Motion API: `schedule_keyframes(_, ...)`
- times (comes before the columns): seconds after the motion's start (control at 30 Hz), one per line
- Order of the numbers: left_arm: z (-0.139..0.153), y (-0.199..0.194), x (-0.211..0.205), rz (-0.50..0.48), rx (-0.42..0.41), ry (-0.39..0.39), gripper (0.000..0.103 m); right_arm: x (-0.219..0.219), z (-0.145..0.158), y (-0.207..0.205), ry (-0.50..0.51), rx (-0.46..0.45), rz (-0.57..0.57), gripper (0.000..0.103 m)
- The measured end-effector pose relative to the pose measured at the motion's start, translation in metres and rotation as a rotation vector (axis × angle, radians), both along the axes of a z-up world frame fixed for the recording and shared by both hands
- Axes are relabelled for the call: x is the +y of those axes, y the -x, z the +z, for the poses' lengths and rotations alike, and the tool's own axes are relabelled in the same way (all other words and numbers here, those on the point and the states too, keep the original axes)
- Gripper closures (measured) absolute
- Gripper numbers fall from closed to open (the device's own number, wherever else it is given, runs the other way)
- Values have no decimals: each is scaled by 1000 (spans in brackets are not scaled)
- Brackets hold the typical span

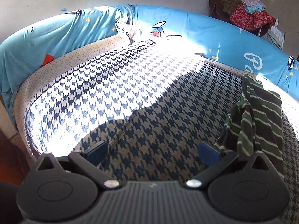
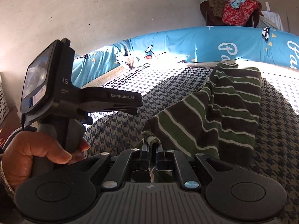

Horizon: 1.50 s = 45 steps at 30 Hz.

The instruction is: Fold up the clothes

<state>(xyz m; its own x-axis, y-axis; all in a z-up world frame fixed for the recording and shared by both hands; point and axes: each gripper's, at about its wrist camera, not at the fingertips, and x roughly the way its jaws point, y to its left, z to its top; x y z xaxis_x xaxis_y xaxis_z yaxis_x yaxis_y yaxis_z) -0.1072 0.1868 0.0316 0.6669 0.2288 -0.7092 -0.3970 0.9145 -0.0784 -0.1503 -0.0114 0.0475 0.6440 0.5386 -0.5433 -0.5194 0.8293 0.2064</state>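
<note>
- The right gripper has its jaws pinched on a bunched edge of the striped garment.
- The left gripper is wide open and empty; the garment hangs beside its right finger.
- Green, brown and white stripes, crumpled, above the houndstooth bedspread.

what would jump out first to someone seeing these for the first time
The green and brown striped garment, pinched at one edge by the shut right tongs and hanging over the bed. Beneath it the houndstooth bedcover fills the middle, half in hard sunlight. The left tongs stand open and empty to the left.
</note>
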Motion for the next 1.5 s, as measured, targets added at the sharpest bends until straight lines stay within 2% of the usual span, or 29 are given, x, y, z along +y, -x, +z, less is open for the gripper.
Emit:
schedule_keyframes(0.2, -3, 0, 12, 32, 20, 20, 0, 31, -19, -9, 36, 32, 67, 96)
schedule_keyframes(0.33, -3, -1, 9, 20, 21, 23, 0, 42, -34, -18, 62, 64, 92, 95)
schedule_keyframes(0.37, -3, -1, 8, 15, 22, 22, 0, 43, -38, -20, 68, 75, 99, 92)
schedule_keyframes(0.5, -4, -2, 2, -14, 26, 18, 0, 45, -46, -23, 78, 116, 134, 84)
schedule_keyframes(0.6, -5, -3, -3, -39, 31, 10, 0, 43, -48, -17, 78, 155, 190, 83)
schedule_keyframes(0.73, -5, -4, -10, -79, 28, 9, 0, 30, -51, -7, 105, 176, 183, 81)
schedule_keyframes(0.93, -11, -5, -26, -161, 50, 23, 0, -3, -49, 11, 113, 180, 109, 77)
schedule_keyframes(1.17, -13, -2, -51, -307, 26, 49, 0, -44, -42, 17, 91, 190, -40, 73)
schedule_keyframes(1.37, -29, -4, -64, -386, 88, 125, 0, -71, -40, 16, 89, 174, -184, 72)
schedule_keyframes(1.5, -41, -4, -70, -412, 139, 148, 0, -85, -42, 14, 95, 216, -269, 71)
